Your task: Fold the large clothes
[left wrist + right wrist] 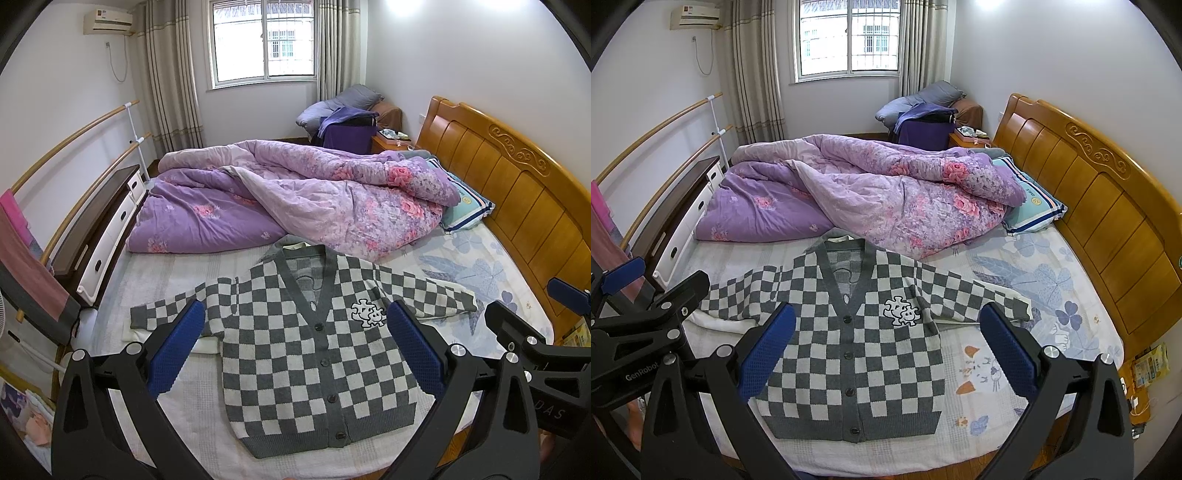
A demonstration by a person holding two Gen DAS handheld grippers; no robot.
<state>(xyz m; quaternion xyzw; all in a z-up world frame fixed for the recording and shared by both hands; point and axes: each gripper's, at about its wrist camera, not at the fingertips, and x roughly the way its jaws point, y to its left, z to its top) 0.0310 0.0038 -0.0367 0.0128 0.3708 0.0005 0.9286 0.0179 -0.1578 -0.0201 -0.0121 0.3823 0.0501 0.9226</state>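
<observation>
I hold both the left gripper (295,325) and right gripper (886,325) spread wide, empty, above the cardigan (310,339) lying flat near the bed's (461,258) front edge, hem seemingly just inside it.

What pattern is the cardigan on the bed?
Grey-and-white checkerboard cardigan, clearest in the left wrist view.

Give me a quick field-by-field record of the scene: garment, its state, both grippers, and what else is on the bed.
garment: grey and white checked cardigan
garment state: spread flat, front up, buttoned, sleeves out to both sides, not yet folded
surface: bed sheet
left gripper: open, above the cardigan, holding nothing
right gripper: open, above the cardigan, holding nothing
behind the garment: purple floral quilt, bunched up, its edge touching the collar
also on bed: pillow by the wooden headboard
</observation>
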